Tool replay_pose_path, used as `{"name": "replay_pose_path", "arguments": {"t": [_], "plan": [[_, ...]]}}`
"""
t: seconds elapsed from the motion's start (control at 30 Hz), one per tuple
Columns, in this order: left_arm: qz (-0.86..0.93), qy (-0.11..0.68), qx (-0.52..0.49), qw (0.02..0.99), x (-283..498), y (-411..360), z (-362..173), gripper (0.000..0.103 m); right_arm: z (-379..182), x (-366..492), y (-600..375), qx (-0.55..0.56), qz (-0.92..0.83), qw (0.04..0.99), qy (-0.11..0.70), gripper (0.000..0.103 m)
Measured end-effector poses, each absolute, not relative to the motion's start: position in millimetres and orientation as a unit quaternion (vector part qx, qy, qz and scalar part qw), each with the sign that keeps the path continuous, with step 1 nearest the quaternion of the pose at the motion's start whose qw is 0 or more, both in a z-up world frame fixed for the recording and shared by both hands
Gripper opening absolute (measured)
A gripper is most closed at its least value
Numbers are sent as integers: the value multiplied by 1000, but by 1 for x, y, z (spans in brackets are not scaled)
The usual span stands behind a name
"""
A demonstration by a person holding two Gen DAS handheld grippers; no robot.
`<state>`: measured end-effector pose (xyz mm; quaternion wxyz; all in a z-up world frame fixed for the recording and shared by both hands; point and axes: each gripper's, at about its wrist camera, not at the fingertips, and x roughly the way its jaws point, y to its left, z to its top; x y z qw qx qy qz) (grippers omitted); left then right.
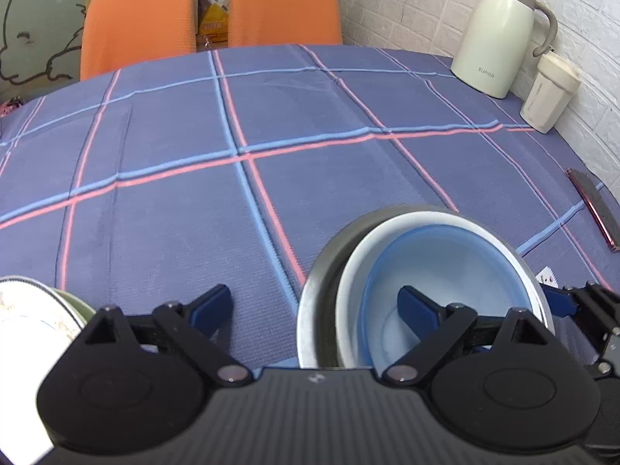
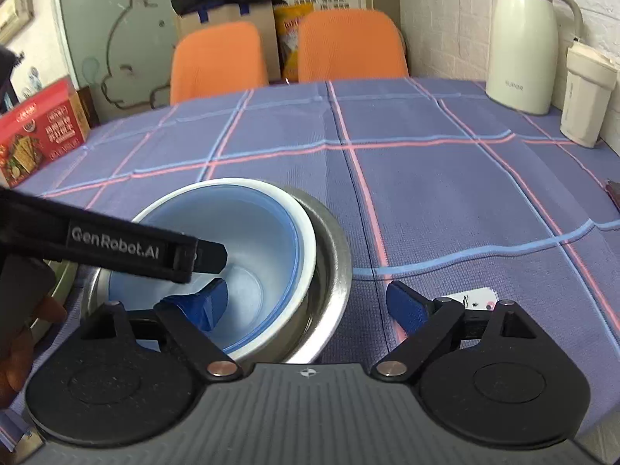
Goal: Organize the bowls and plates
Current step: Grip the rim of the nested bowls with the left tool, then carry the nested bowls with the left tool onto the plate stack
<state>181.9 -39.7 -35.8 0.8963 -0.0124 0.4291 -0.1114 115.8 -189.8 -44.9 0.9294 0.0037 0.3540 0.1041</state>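
Three bowls sit nested on the checked tablecloth: a steel bowl (image 1: 348, 240) (image 2: 333, 271) outermost, a white bowl (image 1: 348, 290) (image 2: 306, 232) in it, and a blue bowl (image 1: 445, 263) (image 2: 263, 240) innermost. My left gripper (image 1: 314, 308) is open and straddles the stack's left walls, with one finger inside the blue bowl. From the other side, my right gripper (image 2: 310, 304) is open too, with its left finger in the blue bowl and its right finger over the cloth. The left gripper's finger (image 2: 209, 257) also shows in the right wrist view. A patterned plate (image 1: 35, 310) lies at the lower left.
A cream thermos jug (image 1: 500, 35) and a cream cup (image 1: 550, 93) stand by the brick wall at the far right. A red-edged phone (image 1: 593, 209) lies near the right edge. A red box (image 2: 38, 131) sits at the far left. Two orange chairs (image 1: 139, 19) stand behind the table.
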Motion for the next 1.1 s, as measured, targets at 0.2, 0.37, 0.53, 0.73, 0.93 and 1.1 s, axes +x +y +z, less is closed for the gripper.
{"name": "replay_pose_path", "arguments": {"t": [0.2,0.37,0.53,0.73,0.93,1.1], "plan": [[-117,427,-7,897,178,-39,-36,92,-40,108,-185,13,118,927,356,75],[-115,416,6,902,175,-45,-38,90,-47,109,-186,21,113,930,350,74],[-133,411,-10,902,170,-50,-33,46,-46,108,-177,20,99,933,345,70],[-141,422,-14,896,169,-54,-26,33,-38,103,-165,-3,95,935,342,71],[-139,407,-18,903,162,-47,-13,34,-27,100,-160,-2,104,939,328,73],[-122,392,-29,911,155,-29,4,34,-13,99,-143,-11,118,942,314,74]]}}
